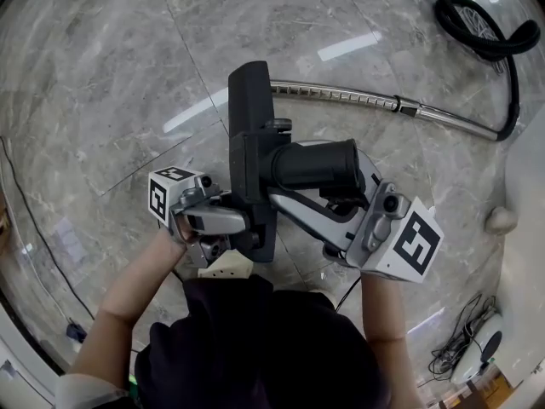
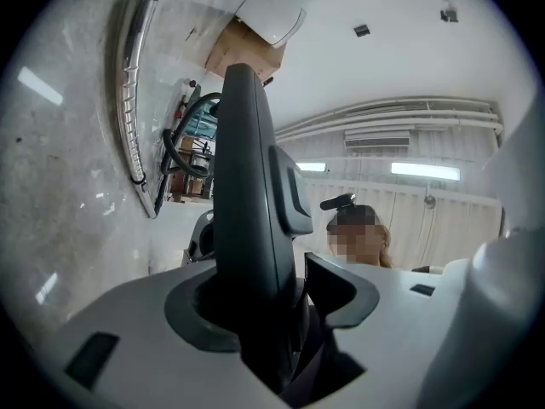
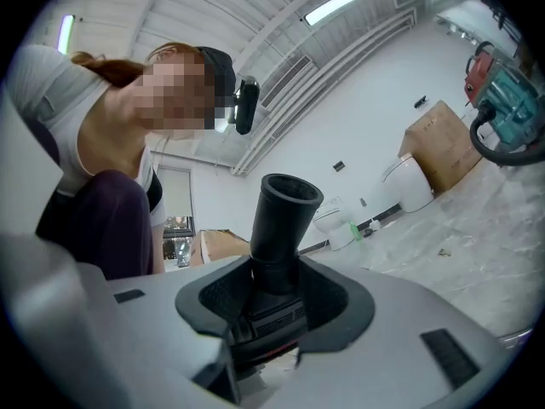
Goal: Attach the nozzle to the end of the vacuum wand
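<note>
I have the dark grey plastic floor nozzle [image 1: 250, 118] held up clear of the floor in the centre of the head view, carried between both grippers. My left gripper [image 1: 249, 221] is clamped across the nozzle's long flat head near its lower end. In the left gripper view that slab stands upright between the jaws, with the pads closed against its sides. My right gripper [image 1: 334, 201] comes in from the lower right and is clamped on the base of the nozzle's round black neck [image 3: 279, 207]. The neck's open mouth points away from the jaws in the right gripper view and towards the right in the head view. The ribbed chrome vacuum wand [image 1: 341, 95] lies on the grey marble floor [image 1: 94, 75] just above the nozzle in the head view. It runs from upper centre towards the right edge, where it meets a black hose [image 1: 477, 37] looped in the upper right corner. The neck and the wand are apart, not joined.
</note>
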Demonstrator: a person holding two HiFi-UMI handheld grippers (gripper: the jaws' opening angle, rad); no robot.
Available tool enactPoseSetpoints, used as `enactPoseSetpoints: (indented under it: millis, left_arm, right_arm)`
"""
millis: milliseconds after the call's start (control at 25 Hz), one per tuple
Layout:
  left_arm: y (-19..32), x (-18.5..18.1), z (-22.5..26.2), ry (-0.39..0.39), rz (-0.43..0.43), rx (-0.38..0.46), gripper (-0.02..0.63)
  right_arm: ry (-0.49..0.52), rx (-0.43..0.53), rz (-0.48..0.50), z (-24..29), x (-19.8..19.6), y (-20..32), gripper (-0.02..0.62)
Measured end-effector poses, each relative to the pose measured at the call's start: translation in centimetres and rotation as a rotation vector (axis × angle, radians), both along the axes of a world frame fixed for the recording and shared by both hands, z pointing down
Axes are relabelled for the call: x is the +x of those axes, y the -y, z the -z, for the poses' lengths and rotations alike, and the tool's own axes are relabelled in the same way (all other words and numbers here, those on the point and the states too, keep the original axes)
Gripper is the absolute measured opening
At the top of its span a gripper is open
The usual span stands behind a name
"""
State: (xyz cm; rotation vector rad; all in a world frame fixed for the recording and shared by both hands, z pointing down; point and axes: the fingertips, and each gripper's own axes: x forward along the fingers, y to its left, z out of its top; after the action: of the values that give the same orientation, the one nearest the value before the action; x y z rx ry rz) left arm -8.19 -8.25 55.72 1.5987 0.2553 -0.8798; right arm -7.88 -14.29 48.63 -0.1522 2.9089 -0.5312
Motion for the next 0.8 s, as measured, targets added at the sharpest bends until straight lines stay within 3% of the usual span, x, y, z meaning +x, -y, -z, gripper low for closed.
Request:
enactPoseSetpoints:
  millis: [200,400,640,720,800]
  left_arm:
    - [0.9,-0.9,-0.4,0.062,0.146,-0.019,0.223]
    - [1.0,-1.4,-0.9,0.160,0.216,-0.025,0.218]
    - [2.3,-4.5,-0.6,0.155,0.340,-0.054,0.216]
    - [2.7,-6.3,-0.5,0.215,0.388,-0.043,0.216]
    - [2.8,-8.0,-0.9,0.294,0.424,-0.035,0.216]
  right_arm:
    - [0.051,-0.012,-0.029,-0.8,0.9,0.6,0.181]
    - [0.062,-0.047,0.008,-1.5,0.9,0.9,0.181]
    - [-0.039,-0.096,-0.017,-4.8,1.8,1.9,0.183]
    - [-0.076,-0.118,-0.068,-5.8,2.5,3.1,0.183]
    - [-0.186,-0.090,-0.122,-7.4,3.3,4.5,0.184]
